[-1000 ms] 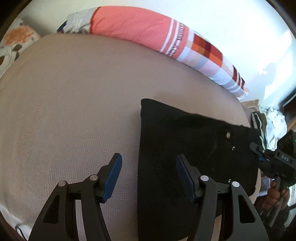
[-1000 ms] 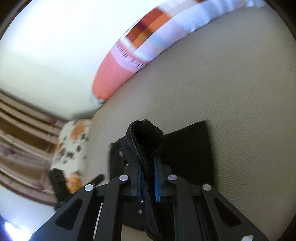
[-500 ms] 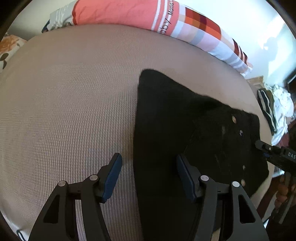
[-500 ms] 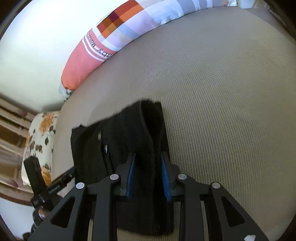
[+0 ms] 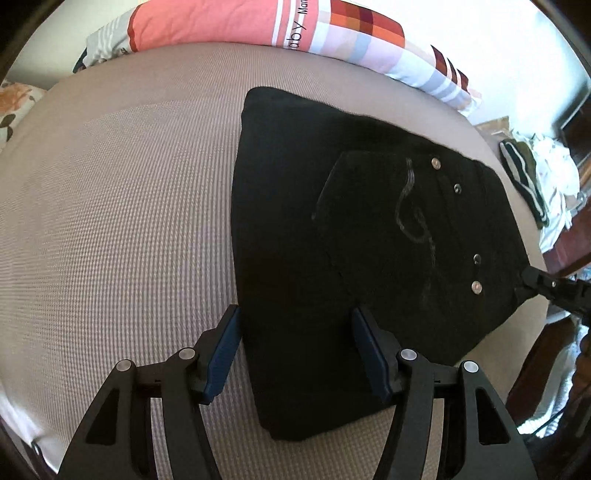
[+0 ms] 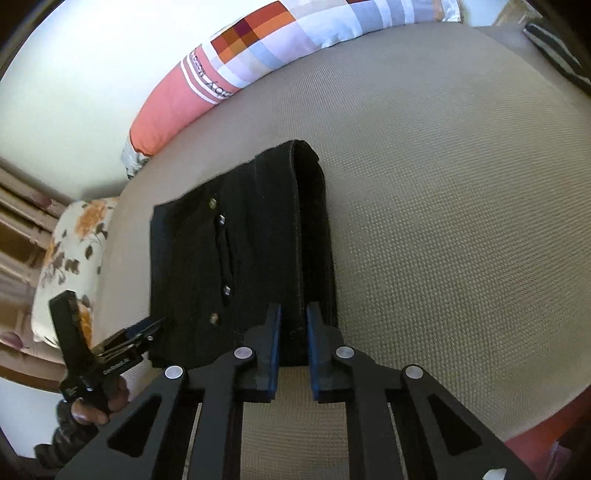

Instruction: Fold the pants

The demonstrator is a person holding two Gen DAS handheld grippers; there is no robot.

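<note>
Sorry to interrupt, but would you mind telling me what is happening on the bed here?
A person is folding black pants on the bed with two handheld grippers. The right gripper is shut on the pants' folded edge. The left gripper is open above the pants, gripping nothing. The pants lie folded into a compact stack.

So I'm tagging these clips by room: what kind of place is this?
Most likely a bedroom: black pants lie on a beige mattress, a long coral patchwork bolster pillow runs along the wall, and a floral pillow sits at one end.
</note>
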